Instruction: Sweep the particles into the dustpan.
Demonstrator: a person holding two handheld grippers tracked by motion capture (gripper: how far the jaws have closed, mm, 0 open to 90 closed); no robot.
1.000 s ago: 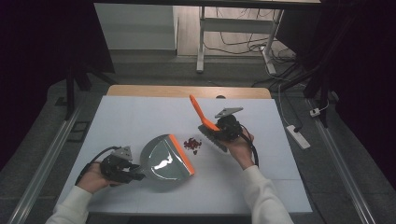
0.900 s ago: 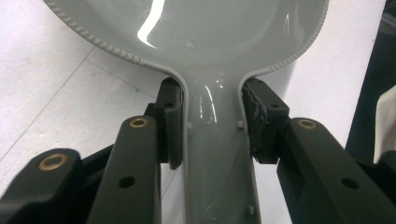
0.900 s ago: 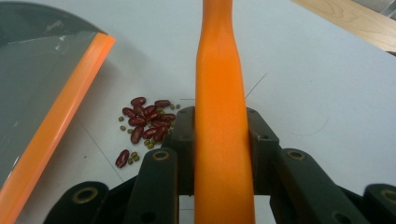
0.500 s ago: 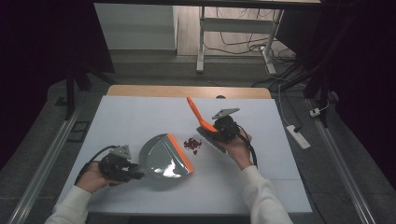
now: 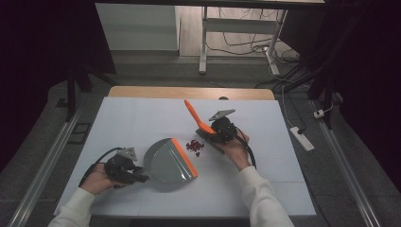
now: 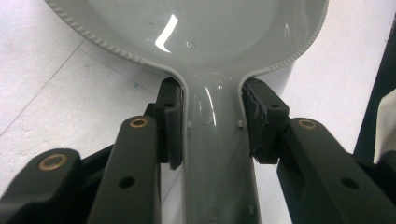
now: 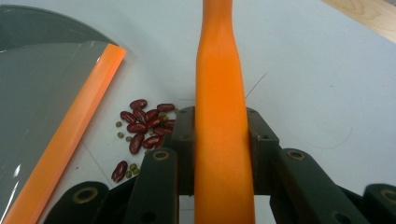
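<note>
A grey dustpan [image 5: 165, 163] with an orange lip [image 5: 184, 157] lies on the white table [image 5: 142, 118]. My left gripper [image 5: 137, 177] is shut on the dustpan's handle [image 6: 215, 154], with a pad on each side. A small heap of red beans [image 5: 194, 145] with a few tiny green ones lies just off the lip. My right gripper [image 5: 215, 132] is shut on the orange handle of a brush [image 5: 194, 115], which slants up and to the left. In the right gripper view the beans [image 7: 144, 128] lie left of the handle [image 7: 219, 93], between it and the dustpan [image 7: 42, 93].
A wooden strip [image 5: 189, 92] runs along the table's far edge. On the floor to the right lies a white power strip [image 5: 302, 138]. Metal rails run along both sides of the table, and a white frame with cables stands behind it.
My right gripper and the brush have drifted slightly left, closer to the beans. The left gripper and the dustpan have stayed about where they were.
</note>
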